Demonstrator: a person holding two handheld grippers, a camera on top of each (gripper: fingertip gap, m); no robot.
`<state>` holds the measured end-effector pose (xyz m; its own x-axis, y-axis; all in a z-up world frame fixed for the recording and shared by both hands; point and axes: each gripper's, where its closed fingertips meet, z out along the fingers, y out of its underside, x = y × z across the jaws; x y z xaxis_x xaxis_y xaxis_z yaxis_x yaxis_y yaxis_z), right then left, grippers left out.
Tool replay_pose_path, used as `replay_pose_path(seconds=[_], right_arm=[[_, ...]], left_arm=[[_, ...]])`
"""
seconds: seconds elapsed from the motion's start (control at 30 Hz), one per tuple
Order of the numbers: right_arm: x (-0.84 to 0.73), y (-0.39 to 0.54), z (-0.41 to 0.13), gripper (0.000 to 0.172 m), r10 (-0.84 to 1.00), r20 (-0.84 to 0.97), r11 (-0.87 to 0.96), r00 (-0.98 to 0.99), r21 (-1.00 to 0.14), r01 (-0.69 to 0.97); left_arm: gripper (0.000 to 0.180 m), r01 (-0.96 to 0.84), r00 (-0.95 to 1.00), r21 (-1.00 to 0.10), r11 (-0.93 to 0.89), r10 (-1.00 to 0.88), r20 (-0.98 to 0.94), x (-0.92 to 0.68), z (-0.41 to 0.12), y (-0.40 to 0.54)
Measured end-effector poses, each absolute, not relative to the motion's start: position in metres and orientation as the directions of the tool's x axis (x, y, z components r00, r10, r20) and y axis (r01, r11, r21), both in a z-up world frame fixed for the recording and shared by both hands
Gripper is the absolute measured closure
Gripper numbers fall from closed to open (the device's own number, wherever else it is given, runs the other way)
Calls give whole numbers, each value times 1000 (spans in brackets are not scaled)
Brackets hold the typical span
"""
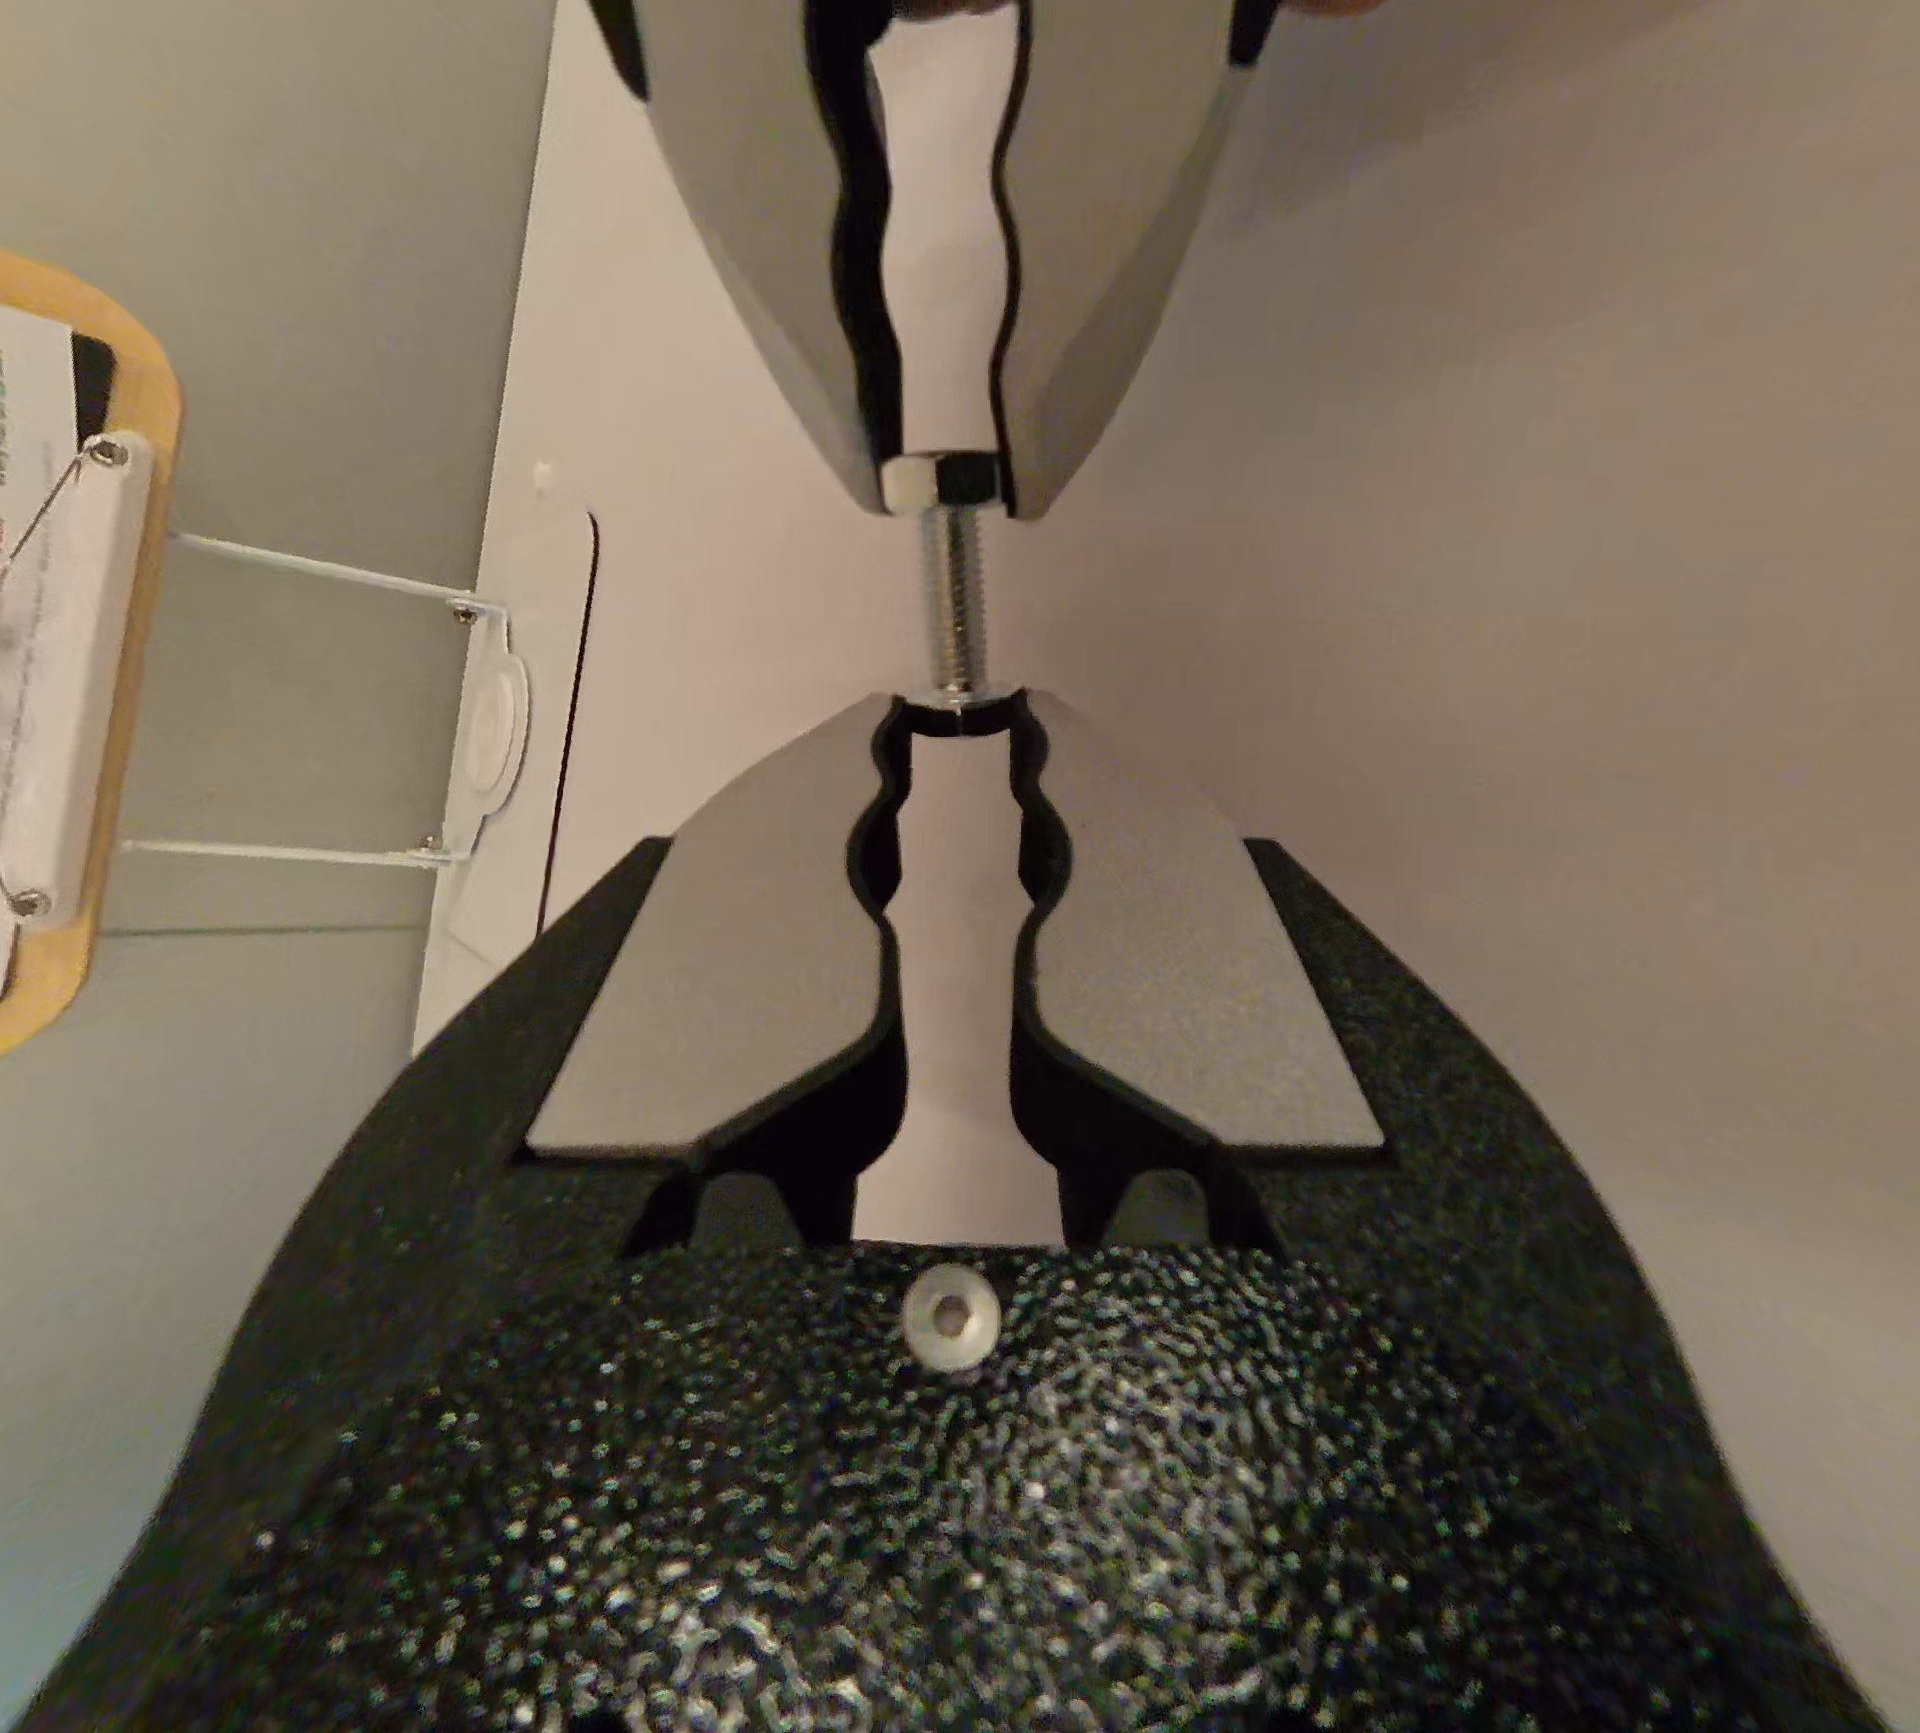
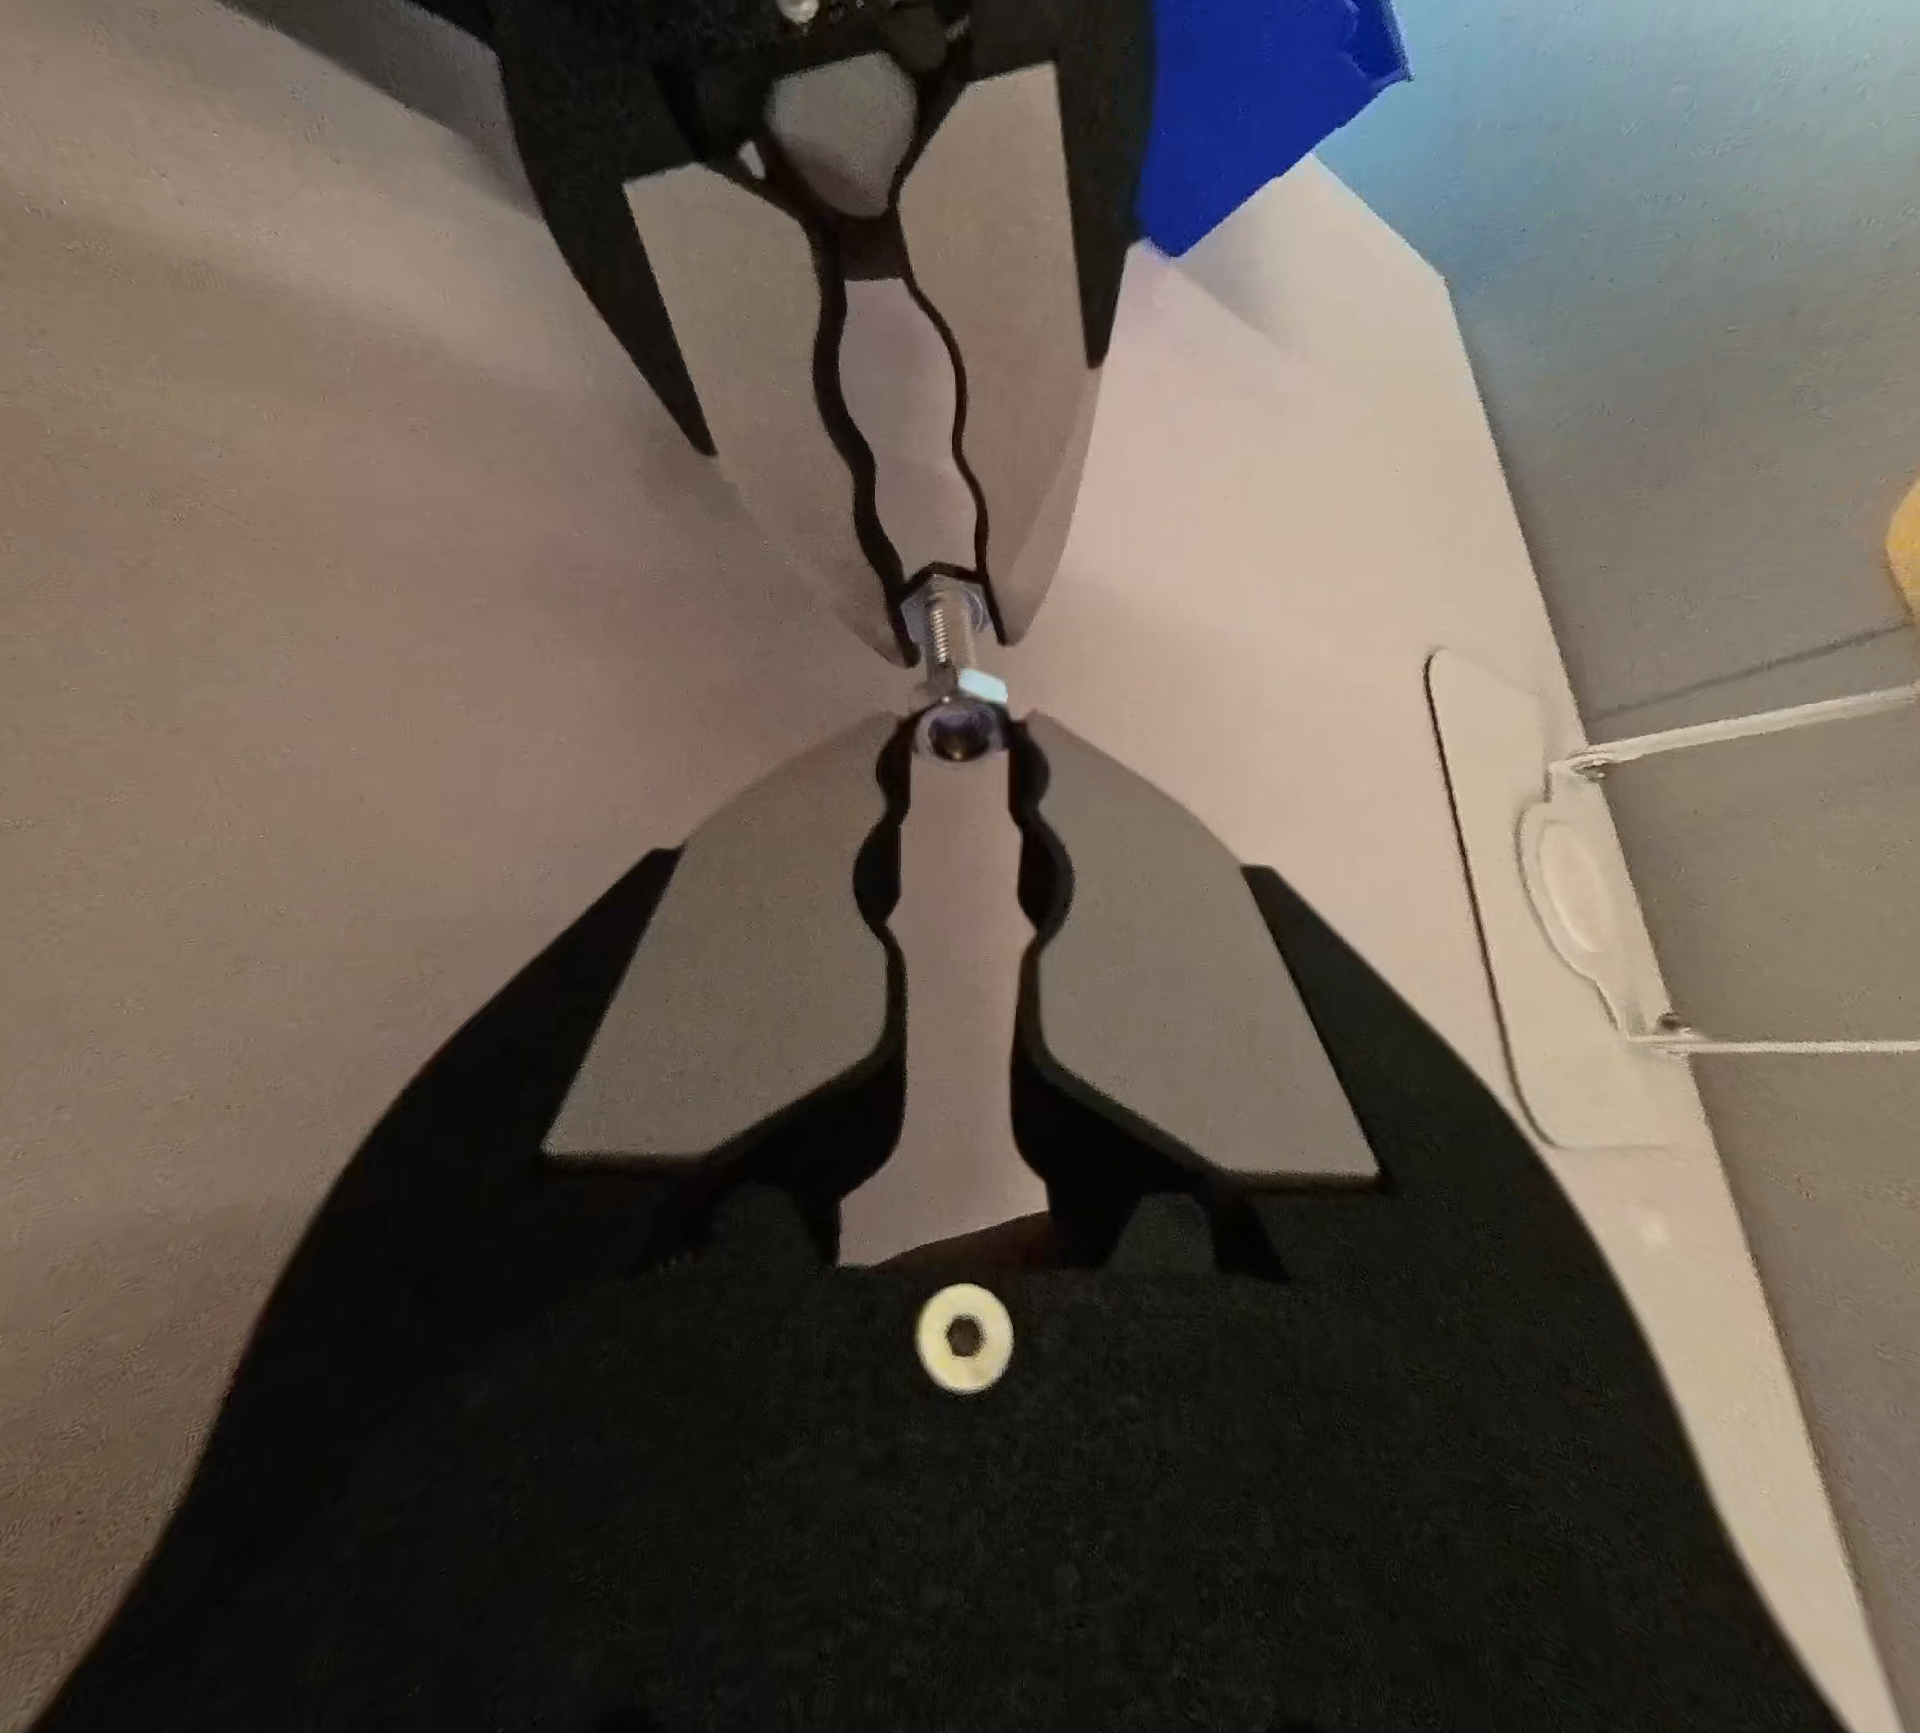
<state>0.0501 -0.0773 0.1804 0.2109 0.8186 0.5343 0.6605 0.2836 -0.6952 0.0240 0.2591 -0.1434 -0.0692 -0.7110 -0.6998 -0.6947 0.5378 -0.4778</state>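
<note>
Left tongs (image 1: pixel 950 715) clamped on bolt (image 1: pixel 958 613) head, right tongs (image 2: pixel 954 733) on its nut (image 2: pixel 961 733) (blue sheet (image 2: pixel 1247 21) only in right view)

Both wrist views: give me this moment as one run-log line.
left gripper: shut on bolt head | right gripper: shut on nut at bolt's tip | under them: white surface

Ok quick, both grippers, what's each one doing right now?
Left gripper: closed on the head end of a silver bolt.
Right gripper: closed on a hex nut at the bolt's other end.
</note>
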Motion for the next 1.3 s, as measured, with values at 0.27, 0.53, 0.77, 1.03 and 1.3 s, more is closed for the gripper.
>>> replay_pose_path(seconds=[0.27,0.53,0.77,1.03,1.3], right_arm=[[48,-76,179,149,846,-335,-482,415,-814,325],[55,-76,190,135,818,528,284,229,-716,637],[49,-79,170,155,910,174,-104,378,-785,611],[55,-73,187,124,916,29,-176,400,-867,465],[50,-79,186,149,802,556,277,221,-673,686]], left_arm=[[163,-721,-70,-425,547,-668,-741,20,-142,265],[163,-700,-29,-515,495,-740,-672,19,-140,265],[163,-725,-103,-410,553,-676,-729,21,-149,262],[163,-709,-59,-469,527,-707,-705,19,-141,263],[163,-694,-66,-489,529,-723,-688,23,-142,258]])
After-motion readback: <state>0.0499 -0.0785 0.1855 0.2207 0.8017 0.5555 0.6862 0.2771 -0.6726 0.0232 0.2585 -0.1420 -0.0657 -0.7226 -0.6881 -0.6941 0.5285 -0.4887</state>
